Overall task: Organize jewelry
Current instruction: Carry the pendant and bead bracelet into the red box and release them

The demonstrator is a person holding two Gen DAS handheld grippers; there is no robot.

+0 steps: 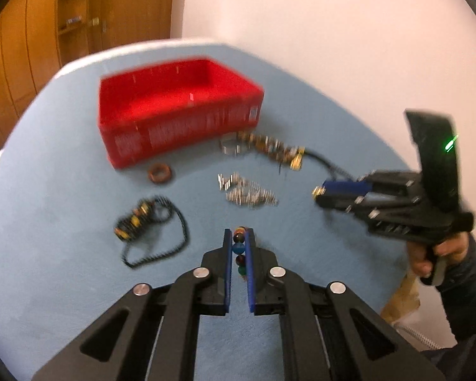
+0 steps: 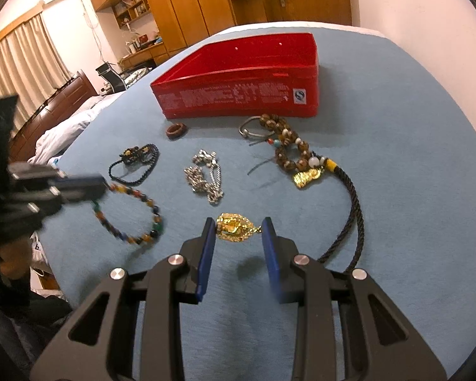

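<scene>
the red box point(image 2: 238, 79) sits open-topped on the blue cloth point(image 2: 412, 190), and everything else lies on the near side of it. just in front of the box's near wall lie a brown wooden ring point(image 2: 176, 131) and a thin silver bangle point(image 2: 254, 127). the bangle touches a brown bead string point(image 2: 288, 146), which runs away from the box to a gold charm point(image 2: 307, 177) and a dark braided cord point(image 2: 355, 209). a heap of silver chain point(image 2: 204, 176) lies nearer than the ring, and a black bead necklace with yellow beads point(image 2: 136, 162) lies beside that heap, on the side away from the brown bead string.

the left gripper point(image 1: 239, 241) has its blue pads pressed close on the multicoloured bead bracelet point(image 2: 130, 219), with beads showing in a line between them; the left wrist view is blurred. in the right wrist view the bracelet's loop hangs out from those fingers over the cloth, well in front of the box.

the right gripper point(image 2: 239, 233) stands spread, its pads either side of a gold pendant point(image 2: 234, 230) at the cord's near end; the left pad looks to be touching it, the right pad is apart.
</scene>
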